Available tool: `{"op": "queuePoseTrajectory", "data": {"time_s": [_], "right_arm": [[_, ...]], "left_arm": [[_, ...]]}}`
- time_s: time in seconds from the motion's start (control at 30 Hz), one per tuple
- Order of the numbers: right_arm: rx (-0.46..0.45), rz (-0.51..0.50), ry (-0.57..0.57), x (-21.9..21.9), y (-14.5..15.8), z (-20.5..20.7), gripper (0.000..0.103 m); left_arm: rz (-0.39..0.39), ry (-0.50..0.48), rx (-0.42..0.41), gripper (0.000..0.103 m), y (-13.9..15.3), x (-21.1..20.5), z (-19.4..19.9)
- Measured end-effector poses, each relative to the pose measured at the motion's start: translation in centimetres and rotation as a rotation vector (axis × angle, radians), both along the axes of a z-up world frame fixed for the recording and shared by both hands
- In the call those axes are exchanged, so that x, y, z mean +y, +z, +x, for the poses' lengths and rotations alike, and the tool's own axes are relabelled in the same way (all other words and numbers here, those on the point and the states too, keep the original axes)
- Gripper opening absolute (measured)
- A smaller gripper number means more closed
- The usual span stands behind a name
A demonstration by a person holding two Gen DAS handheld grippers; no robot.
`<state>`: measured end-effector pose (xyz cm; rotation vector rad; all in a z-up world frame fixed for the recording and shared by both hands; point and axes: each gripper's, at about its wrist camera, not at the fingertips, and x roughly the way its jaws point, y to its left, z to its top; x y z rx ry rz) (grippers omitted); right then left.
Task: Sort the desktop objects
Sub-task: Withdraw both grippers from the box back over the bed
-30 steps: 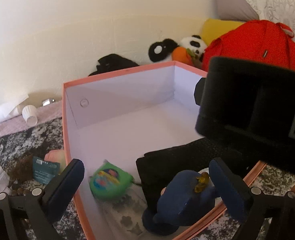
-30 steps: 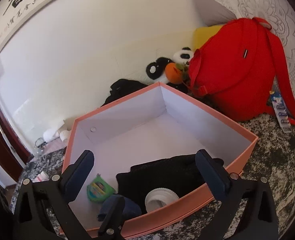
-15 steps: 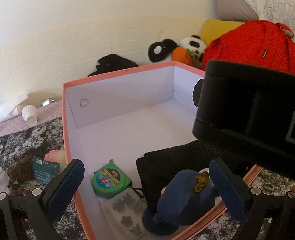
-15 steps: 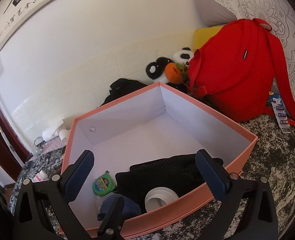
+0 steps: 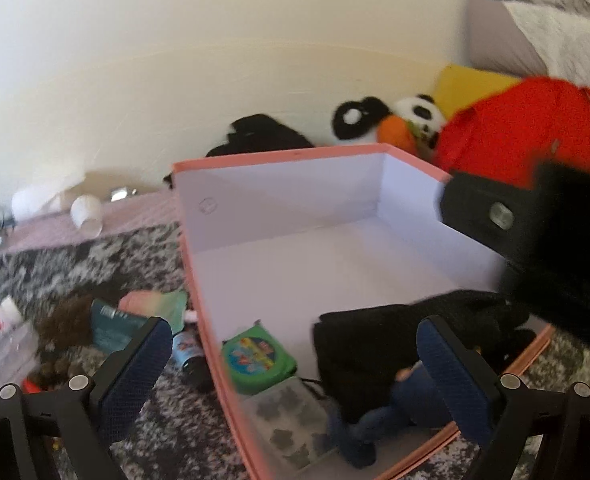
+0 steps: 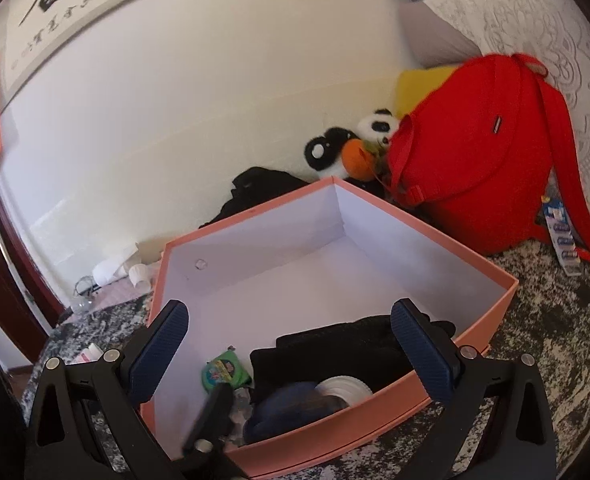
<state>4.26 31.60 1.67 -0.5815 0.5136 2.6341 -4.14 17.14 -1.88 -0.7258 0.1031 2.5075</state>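
Both grippers hang over the near edge of a pink cardboard box (image 6: 491,322) with white inner walls, which stands on a mottled black-and-white tabletop (image 6: 555,360). The left gripper (image 5: 295,368) has its blue-padded fingers spread wide with nothing between them; the right gripper (image 6: 289,354) is likewise wide apart and empty. In the box's near end lie a green tape measure (image 5: 257,358), a folded black cloth (image 5: 375,344), a clear lidded case (image 5: 291,416) with dark shapes too blurred to identify, and a dark blue soft object (image 5: 399,408) smeared by motion. From the right wrist view a white ribbed lid or roll (image 6: 345,388) shows only partly behind the box's front wall. The right gripper's black body fills the right edge of the left wrist view, hiding that corner of the box. Left of the box, outside it, lie a small bottle (image 5: 189,354), a teal packet (image 5: 113,324) and a brown fuzzy clump (image 5: 65,322), all blurred. Behind the box stand a red backpack (image 6: 479,148) and a panda plush (image 6: 375,124).
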Motion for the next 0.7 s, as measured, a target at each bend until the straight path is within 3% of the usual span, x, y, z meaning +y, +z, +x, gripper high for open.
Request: {"op": "queuePoseTrajectory", "data": {"time_s": [0.3,0.7], "right_arm": [[0.014,0.019,0.028,-2.5,0.9,0.0,0.103],[0.030,-0.013,0.116,-8.2,1.8,-1.1,0.103]], "left_arm": [[0.045,0.139,-0.052,0.102,0.1,-5.7,-1.9],[-0.125,0.349,-0.046,0.102,-2.3,-14.3,-4.5]]}}
